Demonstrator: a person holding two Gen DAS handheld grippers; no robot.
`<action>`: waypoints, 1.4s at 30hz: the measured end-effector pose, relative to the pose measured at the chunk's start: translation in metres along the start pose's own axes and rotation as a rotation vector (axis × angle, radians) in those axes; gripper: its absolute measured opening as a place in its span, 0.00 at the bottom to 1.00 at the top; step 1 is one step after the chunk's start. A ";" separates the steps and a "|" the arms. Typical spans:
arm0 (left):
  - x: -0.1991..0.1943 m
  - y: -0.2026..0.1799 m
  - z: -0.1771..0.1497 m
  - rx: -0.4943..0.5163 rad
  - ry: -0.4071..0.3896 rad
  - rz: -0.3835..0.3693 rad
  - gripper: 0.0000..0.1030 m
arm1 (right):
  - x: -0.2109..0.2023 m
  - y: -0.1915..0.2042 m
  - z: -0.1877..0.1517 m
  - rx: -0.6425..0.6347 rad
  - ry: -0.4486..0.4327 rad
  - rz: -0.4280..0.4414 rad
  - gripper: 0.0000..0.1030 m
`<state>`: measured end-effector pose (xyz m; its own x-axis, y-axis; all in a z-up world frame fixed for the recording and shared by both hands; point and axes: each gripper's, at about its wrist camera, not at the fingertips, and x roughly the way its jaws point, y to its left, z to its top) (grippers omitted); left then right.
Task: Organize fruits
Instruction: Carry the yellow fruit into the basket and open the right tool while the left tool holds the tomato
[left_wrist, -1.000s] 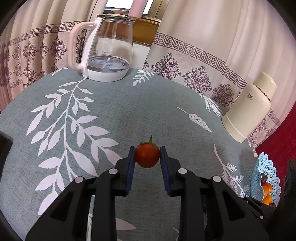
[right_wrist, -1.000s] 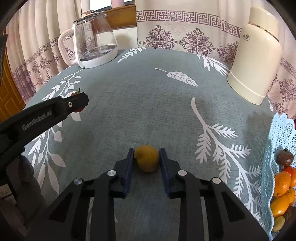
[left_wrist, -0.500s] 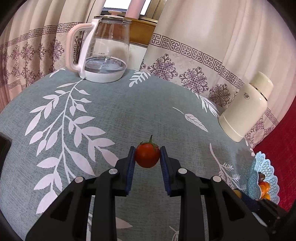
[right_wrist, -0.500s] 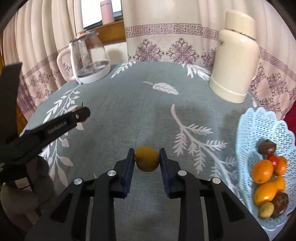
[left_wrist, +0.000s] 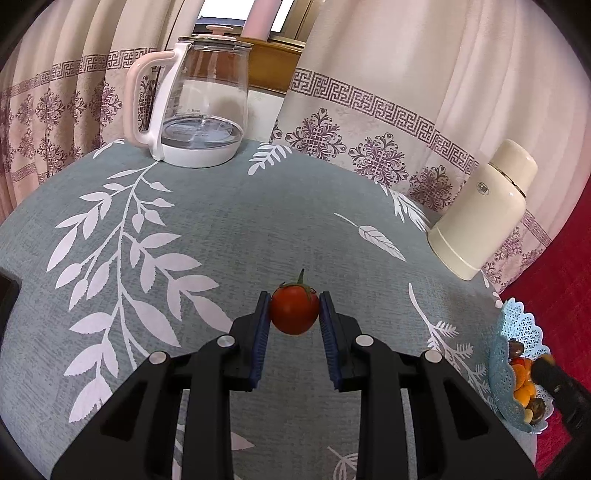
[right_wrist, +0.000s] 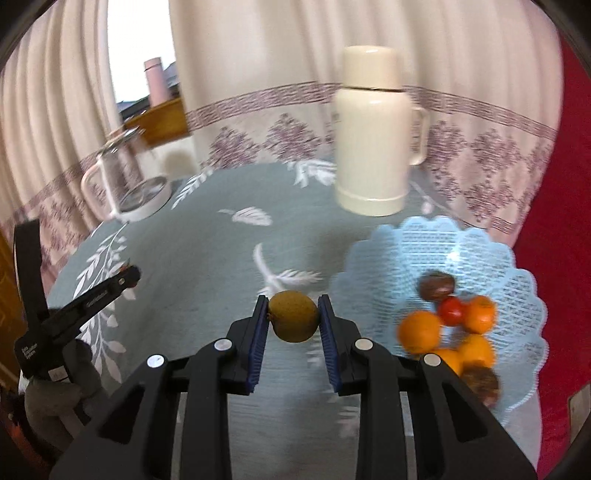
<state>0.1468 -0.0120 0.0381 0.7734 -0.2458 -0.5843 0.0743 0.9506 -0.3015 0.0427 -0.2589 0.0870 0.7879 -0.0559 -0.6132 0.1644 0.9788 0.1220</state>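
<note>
Left gripper (left_wrist: 294, 314) pinches a red tomato (left_wrist: 294, 309) above the leaf-print tablecloth (left_wrist: 221, 229), frame centre. Right gripper (right_wrist: 293, 317) pinches a brownish-yellow fruit (right_wrist: 293, 320); this view is motion-blurred. Blue lace basket (right_wrist: 480, 251) at lower right holds oranges (right_wrist: 419, 330), a small tomato and dark fruits. Cream thermos (right_wrist: 373, 147) stands just behind the basket; glass kettle (left_wrist: 199, 107) at upper left by the curtain (left_wrist: 388, 74). Cloth between kettle, thermos and basket lies bare. Basket sits at the table's right edge.

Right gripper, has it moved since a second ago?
Yes. The right gripper, holding the yellow-brown round fruit, has swung toward the pale blue lattice basket, beside the cream thermos flask.
</note>
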 end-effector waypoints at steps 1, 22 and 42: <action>0.000 -0.001 0.000 0.002 0.000 -0.001 0.27 | -0.003 -0.006 0.000 0.010 -0.005 -0.011 0.27; 0.001 -0.003 -0.002 0.011 0.004 -0.001 0.27 | 0.023 -0.076 -0.026 0.195 0.088 -0.093 0.28; 0.001 -0.009 -0.005 0.037 0.000 -0.009 0.27 | -0.029 -0.087 -0.046 0.254 -0.055 -0.120 0.44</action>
<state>0.1435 -0.0216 0.0365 0.7725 -0.2542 -0.5820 0.1044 0.9548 -0.2785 -0.0220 -0.3333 0.0586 0.7838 -0.1863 -0.5925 0.3969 0.8840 0.2471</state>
